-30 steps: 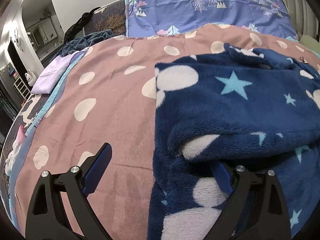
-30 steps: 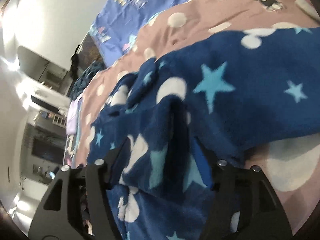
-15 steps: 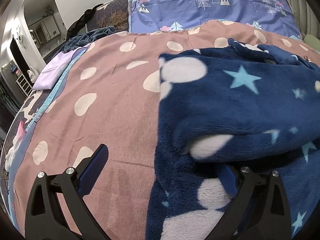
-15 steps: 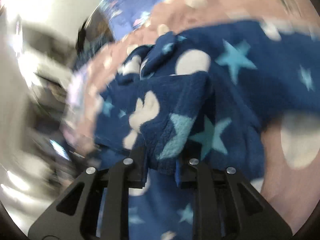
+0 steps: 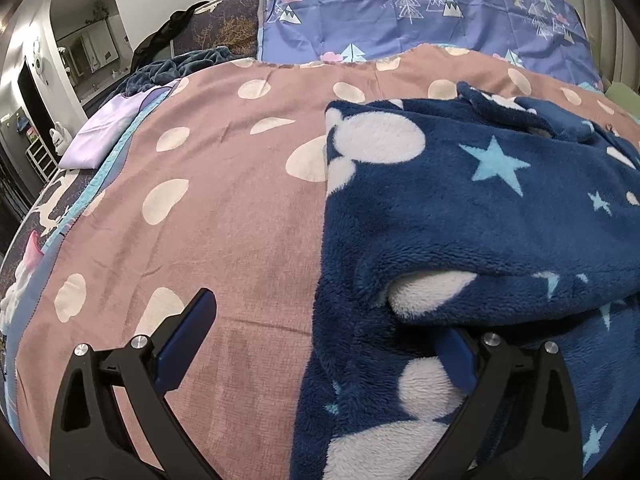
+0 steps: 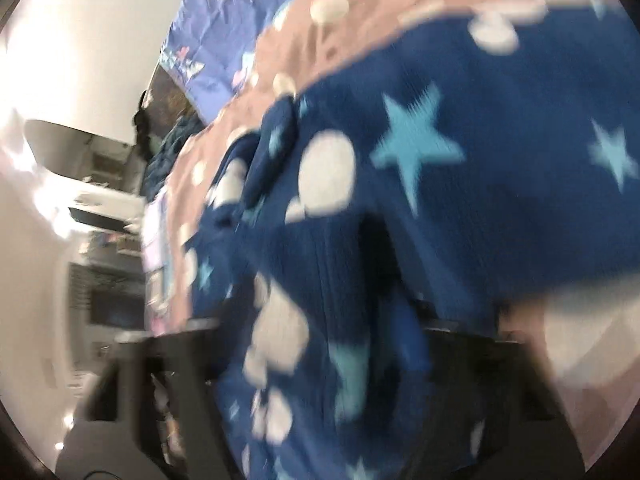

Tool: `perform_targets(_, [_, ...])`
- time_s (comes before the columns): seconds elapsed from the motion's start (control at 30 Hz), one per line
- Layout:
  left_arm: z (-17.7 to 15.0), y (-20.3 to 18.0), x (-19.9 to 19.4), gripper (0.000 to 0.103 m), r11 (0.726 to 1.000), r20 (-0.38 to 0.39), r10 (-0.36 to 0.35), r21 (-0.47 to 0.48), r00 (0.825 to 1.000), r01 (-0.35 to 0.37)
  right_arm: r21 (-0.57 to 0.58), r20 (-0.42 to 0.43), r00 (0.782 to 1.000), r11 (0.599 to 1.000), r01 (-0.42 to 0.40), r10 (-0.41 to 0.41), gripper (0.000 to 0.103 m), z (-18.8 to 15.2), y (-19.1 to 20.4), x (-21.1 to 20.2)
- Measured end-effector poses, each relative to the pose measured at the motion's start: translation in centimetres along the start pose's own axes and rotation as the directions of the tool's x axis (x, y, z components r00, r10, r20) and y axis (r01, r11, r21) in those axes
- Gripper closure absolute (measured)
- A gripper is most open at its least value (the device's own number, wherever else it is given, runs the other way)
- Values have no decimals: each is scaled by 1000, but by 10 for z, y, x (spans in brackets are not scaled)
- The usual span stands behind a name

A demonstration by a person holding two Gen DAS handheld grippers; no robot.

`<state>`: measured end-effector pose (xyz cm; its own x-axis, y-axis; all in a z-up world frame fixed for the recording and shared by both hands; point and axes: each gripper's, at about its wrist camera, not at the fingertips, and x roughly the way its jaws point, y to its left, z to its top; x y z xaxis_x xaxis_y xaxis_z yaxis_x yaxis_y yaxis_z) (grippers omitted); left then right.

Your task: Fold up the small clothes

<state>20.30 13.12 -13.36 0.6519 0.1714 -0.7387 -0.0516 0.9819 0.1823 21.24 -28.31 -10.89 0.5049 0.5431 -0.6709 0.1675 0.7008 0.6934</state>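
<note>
A navy fleece garment (image 5: 460, 208) with white blobs and pale blue stars lies rumpled on the pink spotted bedspread (image 5: 224, 200). My left gripper (image 5: 324, 320) stands open wide across its left edge. One finger (image 5: 188, 332) hovers over bare bedspread, and the other finger (image 5: 456, 356) is tucked under a raised fold. The right wrist view is blurred. There the same garment (image 6: 460, 184) drapes over my right gripper (image 6: 352, 332) and hides its tips. That gripper is shut on a bunched fold of the fleece.
A blue sheet printed with trees (image 5: 400, 12) covers the head of the bed. A folded lilac cloth (image 5: 108, 132) and a dark teal blanket (image 5: 180, 68) sit at the far left edge. Beyond that edge are a doorway and shelves.
My right gripper closed from open onto a fold of the fleece, and its view has swung and blurred. The left gripper stays put with its jaws a touch wider.
</note>
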Motion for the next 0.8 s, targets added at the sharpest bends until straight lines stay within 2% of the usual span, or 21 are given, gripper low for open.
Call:
perform_targets(0.03, [0, 2, -1, 4, 1000, 5, -3, -9, 1000, 3, -63, 25, 999, 998, 30, -29, 95, -1, 12, 0])
perform_targets(0.1, [-1, 5, -2, 5, 999, 14, -7, -33, 1000, 8, -225, 154, 988, 974, 18, 17, 95, -8, 45, -19])
perform_targets(0.13, [-1, 7, -2, 6, 999, 15, -13, -44, 1000, 14, -270, 189, 982, 962, 29, 23, 94, -10, 53, -21])
perform_targets(0.17, [-1, 9, -1, 6, 998, 12, -25, -59, 1000, 25, -304, 232, 973, 949, 87, -15, 92, -11, 59, -25])
perform_targets(0.23, [-1, 14, 0, 7, 996, 8, -41, -84, 999, 42, -298, 242, 953, 921, 251, -182, 85, -5, 55, -9])
perform_targets(0.27, [-2, 17, 0, 7, 994, 9, -51, -102, 999, 51, -277, 219, 926, 890, 362, -308, 80, -3, 43, 5])
perform_targets(0.3, [-2, 19, 0, 7, 992, 8, -59, -114, 998, 59, -254, 194, 907, 874, 414, -374, 80, -5, 31, 12])
perform_targets(0.33, [-2, 21, 0, 7, 990, 7, -66, -123, 998, 66, -237, 181, 917, 889, 391, -355, 81, -7, 21, 14])
perform_targets(0.37, [-2, 23, 1, 7, 988, 4, -79, -135, 997, 79, -200, 205, 930, 917, 344, -304, 77, -10, 15, 5])
perform_targets(0.47, [-1, 27, 1, 7, 983, 3, -104, -154, 995, 103, -138, 255, 936, 949, 282, -241, 65, -20, 18, -21])
perform_targets(0.5, [-1, 28, -1, 8, 982, 8, -109, -154, 994, 109, -146, 278, 937, 955, 259, -212, 65, -25, 29, -25])
perform_targets(0.57, [0, 29, -10, 14, 980, 29, -132, -145, 991, 135, -233, 271, 956, 955, 182, -116, 65, -37, 51, -37])
perform_targets(0.6, [-1, 30, -16, 16, 980, 36, -142, -135, 989, 146, -292, 242, 968, 947, 136, -64, 65, -47, 57, -39])
perform_targets(0.67, [-4, 30, -34, 28, 979, 52, -173, -103, 984, 178, -373, 170, 985, 925, 70, -6, 65, -64, 67, -34])
perform_targets(0.7, [-5, 30, -40, 31, 977, 56, -187, -92, 981, 192, -389, 131, 991, 918, 72, -22, 65, -70, 65, -29])
perform_targets(0.73, [-7, 30, -48, 39, 974, 61, -209, -79, 976, 214, -395, 98, 992, 912, 115, -82, 65, -75, 62, -15])
perform_targets(0.77, [-8, 28, -59, 49, 966, 65, -248, -63, 967, 252, -391, 91, 986, 905, 167, -143, 70, -77, 57, -5])
perform_targets(0.8, [-8, 27, -68, 53, 958, 70, -277, -52, 958, 281, -379, 84, 974, 897, 227, -211, 76, -77, 48, 9])
